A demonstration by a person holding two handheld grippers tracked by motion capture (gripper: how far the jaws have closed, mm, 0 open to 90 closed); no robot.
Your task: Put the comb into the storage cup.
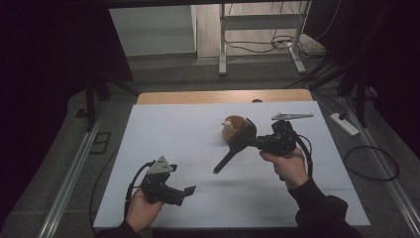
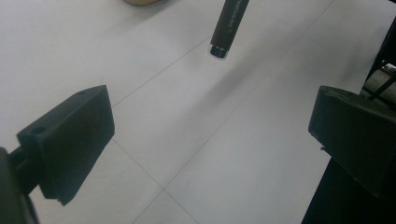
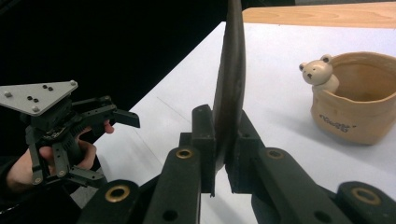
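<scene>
My right gripper (image 1: 253,141) is shut on the broad head of a black long-handled utensil (image 1: 232,150), held above the white mat. Its handle slants down toward the front left. In the right gripper view the utensil (image 3: 231,79) stands edge-on between the jaws of the right gripper (image 3: 224,158). A tan cup (image 1: 232,128) with a small bear figure (image 3: 320,72) on its rim stands just behind the utensil's head. My left gripper (image 1: 182,194) hovers open at the front left, holding nothing. The handle's tip (image 2: 226,28) hangs beyond the left gripper (image 2: 210,135).
The white mat (image 1: 173,129) covers a wooden table whose bare edge (image 1: 198,96) shows at the back. A power strip (image 1: 344,124) and cables lie on the floor to the right. A white metal frame (image 1: 223,44) stands behind the table.
</scene>
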